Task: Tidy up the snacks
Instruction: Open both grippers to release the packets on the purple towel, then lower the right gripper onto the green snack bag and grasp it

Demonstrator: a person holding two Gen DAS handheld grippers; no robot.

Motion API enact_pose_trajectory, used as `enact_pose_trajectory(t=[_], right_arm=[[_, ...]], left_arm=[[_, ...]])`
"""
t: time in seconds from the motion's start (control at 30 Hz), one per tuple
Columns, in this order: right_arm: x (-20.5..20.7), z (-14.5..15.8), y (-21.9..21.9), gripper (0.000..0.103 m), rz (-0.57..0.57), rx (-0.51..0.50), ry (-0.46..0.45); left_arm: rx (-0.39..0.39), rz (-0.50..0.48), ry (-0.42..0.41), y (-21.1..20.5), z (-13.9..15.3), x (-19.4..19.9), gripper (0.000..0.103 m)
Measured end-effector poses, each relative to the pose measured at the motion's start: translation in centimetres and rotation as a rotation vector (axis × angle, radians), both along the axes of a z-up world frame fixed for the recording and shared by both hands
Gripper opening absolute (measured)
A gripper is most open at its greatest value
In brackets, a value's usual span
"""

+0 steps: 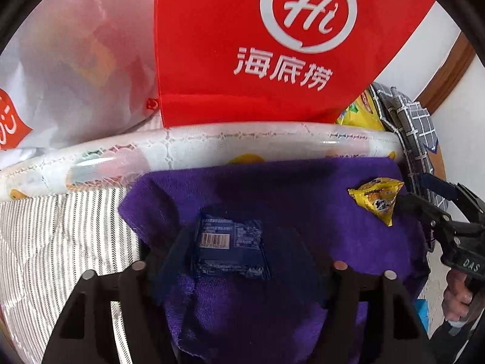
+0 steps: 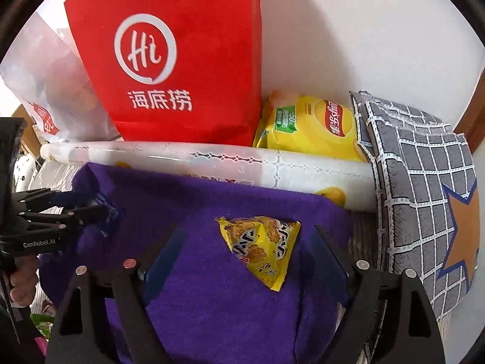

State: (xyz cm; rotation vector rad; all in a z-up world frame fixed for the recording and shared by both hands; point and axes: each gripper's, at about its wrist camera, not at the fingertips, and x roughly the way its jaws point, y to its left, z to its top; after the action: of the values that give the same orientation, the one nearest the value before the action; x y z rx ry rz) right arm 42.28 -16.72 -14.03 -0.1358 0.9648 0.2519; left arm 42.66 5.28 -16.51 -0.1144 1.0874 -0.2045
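A small blue snack packet (image 1: pixel 230 248) lies barcode side up on a purple towel (image 1: pixel 303 200). My left gripper (image 1: pixel 241 233) stands over it with a finger on either side and a gap to each, so it is open. A yellow triangular snack packet (image 2: pixel 260 248) lies on the same towel (image 2: pixel 212 303). My right gripper (image 2: pixel 247 229) straddles that packet with its blue pads (image 2: pixel 163 257) well apart from it, also open. Each gripper shows in the other's view: the right gripper (image 1: pixel 424 209) beside the yellow packet (image 1: pixel 379 200), the left gripper (image 2: pixel 97 209) at the blue packet (image 2: pixel 110 212).
Behind the towel lies a rolled patterned plastic sheet (image 2: pixel 272 163). Past it stand a red paper bag (image 2: pixel 182 60), a white plastic bag (image 2: pixel 60 91) and a yellow chips bag (image 2: pixel 309 124). A grey checked cushion (image 2: pixel 424 182) is at the right. A striped cloth (image 1: pixel 60 242) lies left of the towel.
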Motion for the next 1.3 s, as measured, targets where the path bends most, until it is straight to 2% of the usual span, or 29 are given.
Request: enact_pose_trajectory(t=[0.23, 0.33, 0.43, 0.5, 0.57, 0.67, 0.83, 0.9, 1.13, 1.3], right_arm=[[-1.8, 1.8, 1.3, 0.089, -0.013, -0.024, -0.077], [-3.1, 2.2, 1.5, 0.089, -0.014, 0.025, -0.092], [-4.8, 2.5, 1.5, 0.089, 0.001, 0.091, -0.093], [-6.0, 2.9, 1.8, 0.089, -0.004, 0.098, -0.107], [-7.5, 3.6, 2.3, 0.089, -0.004, 0.092, -0.119], [-9.2, 4.2, 3.3, 0.089, 0.033, 0.059, -0.083], [-12.2, 4.4, 5.2, 0.089, 0.084, 0.114, -0.073], [-13.3, 4.0, 6.3, 0.083, 0.104, 0.117, -0.061], [-16.8, 2.8, 10.6, 0.082, 0.231, 0.048, -0.074], [-17.9, 1.7, 12.5, 0.082, 0.293, -0.003, -0.09]], left_arm=[[0.032, -0.004, -0.069, 0.1, 2.8, -1.4, 0.073], [0.04, -0.039, -0.155, -0.3, 4.9, -2.8, 0.073], [0.031, -0.039, -0.182, -0.2, 6.7, -3.8, 0.073], [0.012, -0.024, -0.194, 0.2, 7.6, -4.6, 0.073], [0.001, -0.019, -0.176, 0.6, 8.2, -5.5, 0.071], [0.004, -0.006, -0.167, 1.4, 8.7, -7.2, 0.071], [0.019, 0.029, -0.162, 3.3, 9.0, -10.3, 0.072], [0.032, 0.048, -0.154, 4.3, 8.9, -11.5, 0.073], [0.045, 0.099, -0.13, 7.6, 7.9, -15.5, 0.075], [0.043, 0.113, -0.114, 9.3, 7.3, -17.6, 0.075]])
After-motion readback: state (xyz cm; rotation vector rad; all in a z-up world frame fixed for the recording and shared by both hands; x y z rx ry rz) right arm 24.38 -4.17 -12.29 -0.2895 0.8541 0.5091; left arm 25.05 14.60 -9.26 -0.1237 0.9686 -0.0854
